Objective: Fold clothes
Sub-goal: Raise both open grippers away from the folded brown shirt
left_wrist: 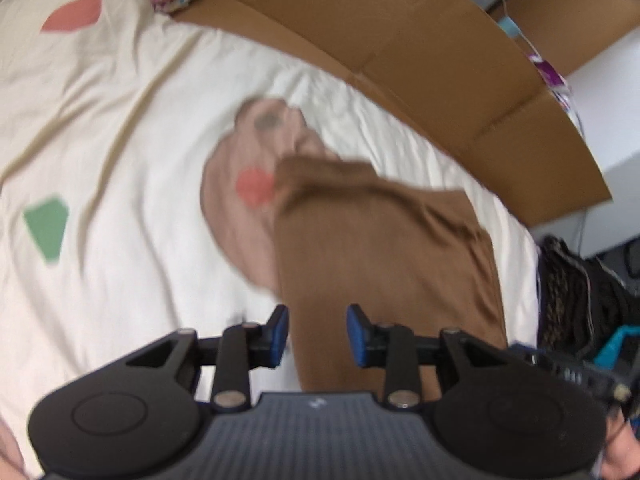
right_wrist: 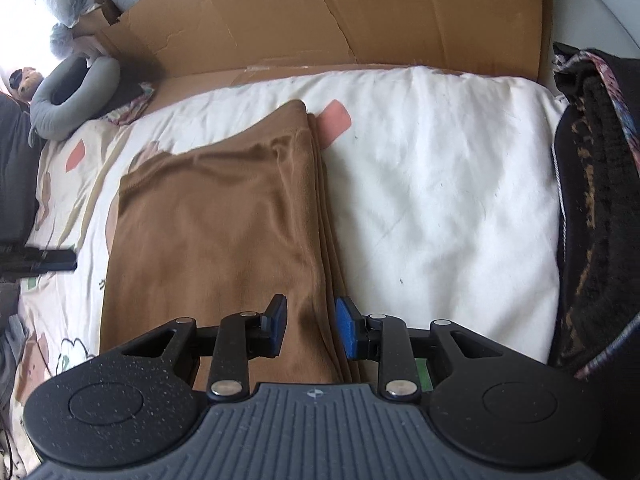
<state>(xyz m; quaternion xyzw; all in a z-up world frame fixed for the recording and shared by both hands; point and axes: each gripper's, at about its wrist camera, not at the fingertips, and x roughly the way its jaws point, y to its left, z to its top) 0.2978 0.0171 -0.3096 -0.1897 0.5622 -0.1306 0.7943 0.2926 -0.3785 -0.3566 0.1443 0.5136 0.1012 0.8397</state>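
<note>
A brown garment [left_wrist: 384, 248] [right_wrist: 216, 232] lies folded on the white bedsheet [left_wrist: 132, 128] [right_wrist: 440, 184], its layered fold edge along the right side in the right wrist view. My left gripper [left_wrist: 318, 330] hovers open over the garment's near left edge, where the cloth runs under the gap between the blue pads. My right gripper [right_wrist: 312, 324] stands open over the stacked right edge, with the fold lying below both pads. The left wrist view is motion-blurred. A dark gripper part [right_wrist: 44, 260] pokes in at the left of the right wrist view.
A flattened cardboard sheet [left_wrist: 400, 40] [right_wrist: 340, 12] stands along the far side of the bed. A pile of dark patterned clothes [right_wrist: 592, 200] [left_wrist: 572, 280] sits at the right edge. A grey neck pillow [right_wrist: 72, 96] lies at the far left. The sheet carries coloured printed shapes [left_wrist: 46, 228].
</note>
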